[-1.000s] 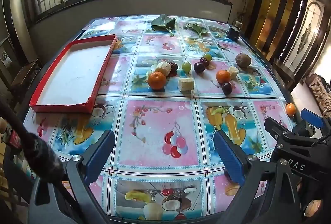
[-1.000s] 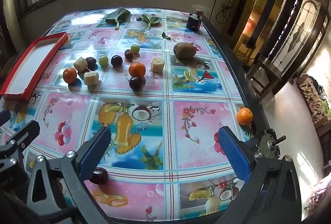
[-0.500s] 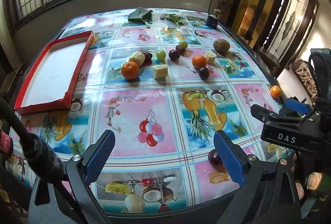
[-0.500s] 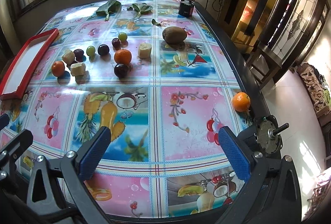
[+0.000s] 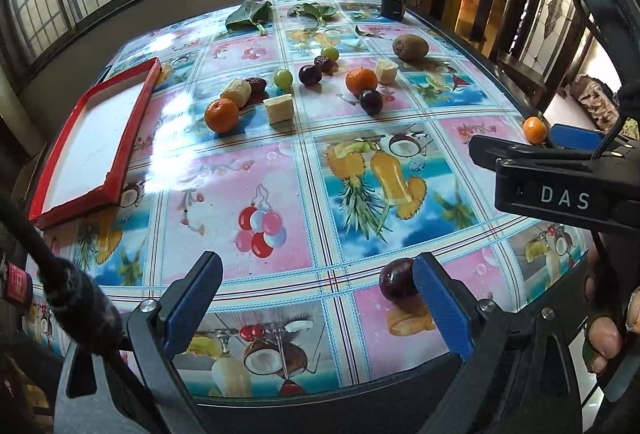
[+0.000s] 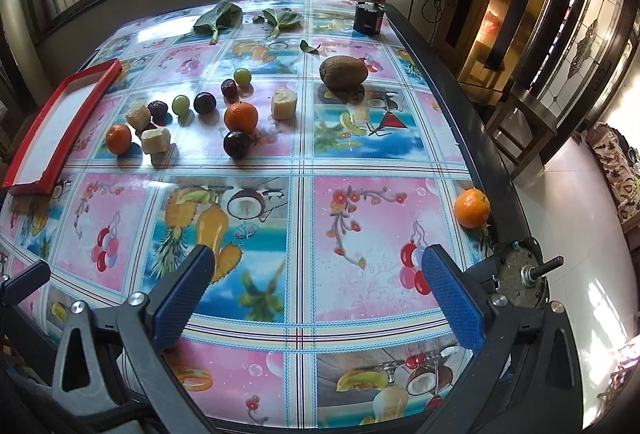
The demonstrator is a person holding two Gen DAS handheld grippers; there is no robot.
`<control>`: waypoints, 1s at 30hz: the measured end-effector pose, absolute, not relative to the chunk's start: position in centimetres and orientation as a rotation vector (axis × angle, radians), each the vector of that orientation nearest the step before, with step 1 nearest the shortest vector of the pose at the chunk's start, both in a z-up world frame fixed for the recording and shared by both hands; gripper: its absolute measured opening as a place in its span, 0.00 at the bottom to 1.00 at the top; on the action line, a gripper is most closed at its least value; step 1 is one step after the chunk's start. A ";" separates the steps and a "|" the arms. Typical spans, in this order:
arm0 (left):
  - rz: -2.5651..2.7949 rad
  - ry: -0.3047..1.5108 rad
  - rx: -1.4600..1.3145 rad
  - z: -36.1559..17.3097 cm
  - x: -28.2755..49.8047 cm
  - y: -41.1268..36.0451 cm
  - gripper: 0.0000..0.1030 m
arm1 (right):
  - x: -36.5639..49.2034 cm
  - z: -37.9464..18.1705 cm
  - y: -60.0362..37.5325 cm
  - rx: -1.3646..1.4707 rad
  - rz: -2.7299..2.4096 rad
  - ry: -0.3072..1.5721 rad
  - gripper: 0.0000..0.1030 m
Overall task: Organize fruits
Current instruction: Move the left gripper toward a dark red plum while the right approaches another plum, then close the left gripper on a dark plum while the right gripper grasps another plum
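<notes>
Both of my tools are held low over the near edge of the table [image 6: 360, 161], tilted forward so each camera takes in the whole spread before I commit to a pick.

My left gripper [image 5: 318, 300] has its fingers wide apart and holds nothing. A dark plum [image 5: 396, 280] lies on the cloth just beside the inner face of its right finger, at about 2 o'clock from the gap centre; whether it touches the pad I cannot tell.

My right gripper [image 6: 320, 290] is likewise spread, with only bare tablecloth between its pads. A lone orange [image 6: 472, 207] sits at 2 o'clock from it, close to the table's right rim, well apart from the other fruit.

The main fruit cluster lies at 12 o'clock across mid-table: two oranges, dark plums, green grapes, pale cut pieces and a brown kiwi [image 6: 344, 72]. The red tray [image 5: 96, 137] rests empty at 10 o'clock along the left edge. I judge it the destination, so nothing is sorted yet.

Recommended order, as I judge it: left tool takes the near plum, being closest; right tool takes the stray orange, which could roll off the rim.
</notes>
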State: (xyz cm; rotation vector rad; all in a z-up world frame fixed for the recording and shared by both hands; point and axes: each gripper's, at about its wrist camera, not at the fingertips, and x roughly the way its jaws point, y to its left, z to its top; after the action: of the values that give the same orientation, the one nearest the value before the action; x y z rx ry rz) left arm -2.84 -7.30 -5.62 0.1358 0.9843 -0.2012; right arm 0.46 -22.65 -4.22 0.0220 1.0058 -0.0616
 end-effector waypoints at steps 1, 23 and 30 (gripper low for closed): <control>-0.193 0.989 0.134 -5.7 -2.8 -7.2 0.94 | 0.4 -4.2 -22.6 0.021 -0.058 1.006 1.00; -0.306 1.070 -0.007 -7.8 -3.0 -4.7 0.94 | -0.5 -4.4 -23.2 -0.042 -0.027 0.979 1.00; -0.408 1.068 0.048 -7.7 -3.1 -8.5 0.94 | 0.0 -4.2 -23.0 -0.022 0.041 0.948 0.96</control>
State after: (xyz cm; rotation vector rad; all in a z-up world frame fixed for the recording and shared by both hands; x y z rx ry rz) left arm -3.12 -8.49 -7.75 0.0483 1.0678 -0.4083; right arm 0.04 -23.01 -4.19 -0.0222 0.9480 0.0408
